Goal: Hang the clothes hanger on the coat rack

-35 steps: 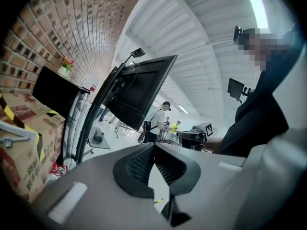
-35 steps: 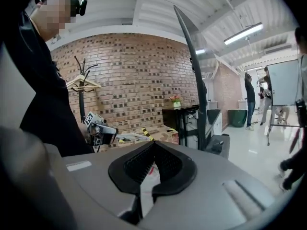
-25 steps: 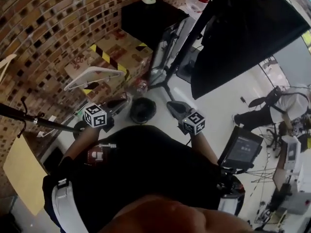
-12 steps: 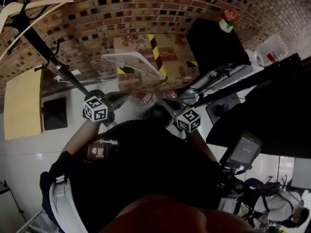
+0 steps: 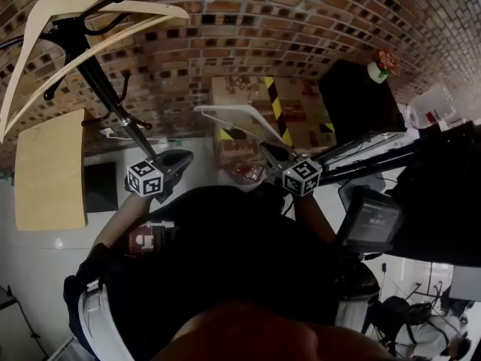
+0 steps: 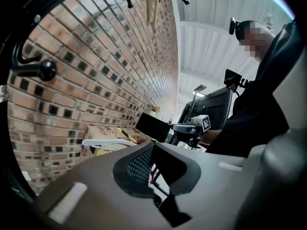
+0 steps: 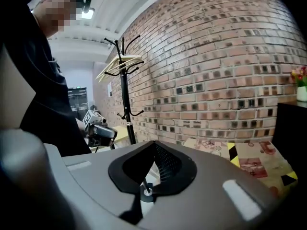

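Observation:
A black coat rack (image 5: pixel 113 100) stands at the upper left against the brick wall, with a pale wooden hanger (image 5: pixel 71 25) hung on its top hooks. A white hanger (image 5: pixel 242 116) lies on a cardboard box, beyond and between the grippers. My left gripper (image 5: pixel 179 160) is shut and empty, just right of the rack's pole. My right gripper (image 5: pixel 272 153) looks shut and empty, below the white hanger. The right gripper view shows the rack (image 7: pixel 125 97) and wooden hanger (image 7: pixel 120 63) farther off to the left. The left gripper view shows a rack hook (image 6: pixel 33 68) close by and the white hanger (image 6: pixel 108 143).
The cardboard box (image 5: pixel 252 92) with yellow-black tape sits against the wall. A black cabinet (image 5: pixel 357 100) with a flower pot (image 5: pixel 383 65) stands to the right. A beige board (image 5: pixel 49 171) lies at left. A monitor (image 5: pixel 368 220) and dark studio gear crowd the right side.
The view has swung left: the coat rack and wooden hanger now fill the upper left. Both grippers swung round with the body, and the left one now sits beside the rack's pole.

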A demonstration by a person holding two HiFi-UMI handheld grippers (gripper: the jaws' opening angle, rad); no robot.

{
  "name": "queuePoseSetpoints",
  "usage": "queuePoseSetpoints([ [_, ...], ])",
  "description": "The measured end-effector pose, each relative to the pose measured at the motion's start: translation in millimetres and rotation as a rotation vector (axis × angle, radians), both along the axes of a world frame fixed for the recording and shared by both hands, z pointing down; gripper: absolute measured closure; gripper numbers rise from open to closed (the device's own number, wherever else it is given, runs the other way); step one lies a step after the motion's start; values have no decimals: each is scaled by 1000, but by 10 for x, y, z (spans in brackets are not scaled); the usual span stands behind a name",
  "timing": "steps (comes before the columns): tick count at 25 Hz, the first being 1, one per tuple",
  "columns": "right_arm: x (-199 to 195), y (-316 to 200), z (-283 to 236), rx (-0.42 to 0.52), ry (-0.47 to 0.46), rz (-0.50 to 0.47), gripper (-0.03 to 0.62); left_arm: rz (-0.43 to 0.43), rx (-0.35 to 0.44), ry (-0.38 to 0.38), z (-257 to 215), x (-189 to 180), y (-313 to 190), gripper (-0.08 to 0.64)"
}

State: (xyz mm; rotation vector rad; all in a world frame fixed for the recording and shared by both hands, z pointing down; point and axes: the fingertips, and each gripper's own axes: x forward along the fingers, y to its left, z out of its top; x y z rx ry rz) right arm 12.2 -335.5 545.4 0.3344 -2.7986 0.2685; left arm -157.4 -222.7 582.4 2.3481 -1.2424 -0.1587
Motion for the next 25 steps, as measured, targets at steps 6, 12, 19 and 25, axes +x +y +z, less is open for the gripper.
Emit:
queuePoseSetpoints([
  [6, -376, -220, -55, -11, 19, -10, 578, -14, -16, 13, 76, -409, -264, 558],
  [12, -234, -649, -13, -19, 3, -50, 578, -38, -20, -32, 84, -232, -713, 558],
  [19, 39, -1097, 98, -35, -2, -123, 578, -76, -85, -91, 218, 82, -1107, 557],
  [25, 291, -1249, 117, -53, -8, -76, 578, -6, -128, -307, 452, 40, -1706, 481],
])
